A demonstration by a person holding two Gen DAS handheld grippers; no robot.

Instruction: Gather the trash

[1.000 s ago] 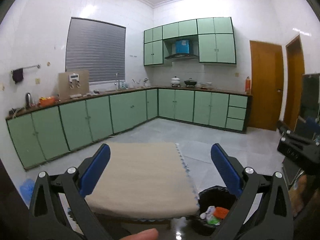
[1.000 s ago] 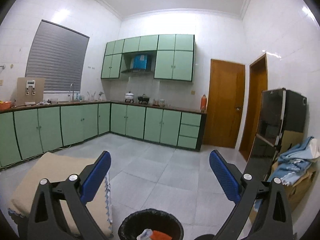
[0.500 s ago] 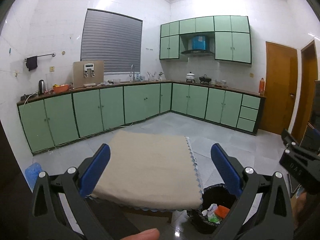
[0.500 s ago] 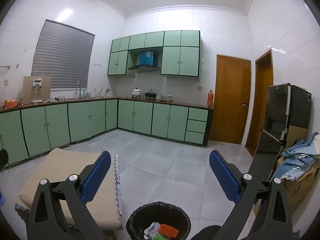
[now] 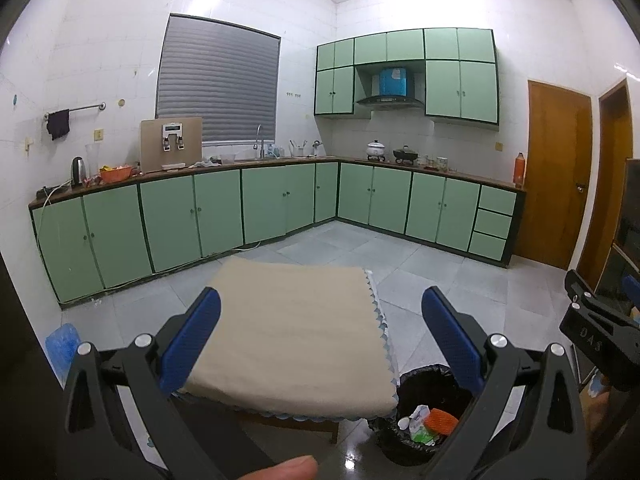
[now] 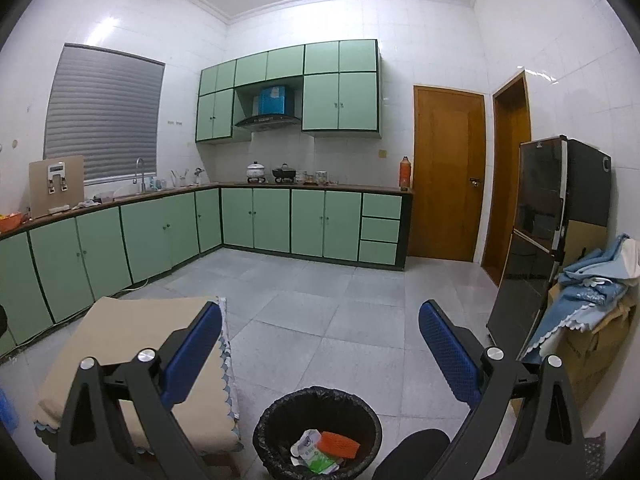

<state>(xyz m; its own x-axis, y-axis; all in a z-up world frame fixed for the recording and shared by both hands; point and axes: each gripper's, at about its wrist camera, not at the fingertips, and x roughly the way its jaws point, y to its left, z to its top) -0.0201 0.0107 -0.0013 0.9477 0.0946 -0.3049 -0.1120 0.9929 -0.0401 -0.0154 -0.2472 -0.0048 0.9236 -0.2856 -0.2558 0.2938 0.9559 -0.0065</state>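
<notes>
A black-lined trash bin (image 6: 280, 420) stands on the floor beside a low table with a beige cloth (image 6: 120, 344). In it lie an orange piece (image 6: 340, 443) and white and green wrappers (image 6: 312, 452). The bin also shows in the left wrist view (image 5: 408, 392), with the same trash (image 5: 428, 424) inside. My left gripper (image 5: 320, 336) is open and empty above the cloth-covered table (image 5: 292, 340). My right gripper (image 6: 320, 340) is open and empty, above and behind the bin. The right gripper's body (image 5: 596, 332) shows at the right edge of the left wrist view.
Green cabinets (image 5: 192, 220) line the left and far walls under a cluttered counter. A black fridge (image 6: 540, 240) and a box with blue cloths (image 6: 592, 280) stand at the right. Two wooden doors (image 6: 448, 176) are at the back right. Grey tiled floor (image 6: 320, 288) lies between.
Both grippers have pulled back and tipped down a little, so more of the table, bin and trash shows. Both stay open and empty.
</notes>
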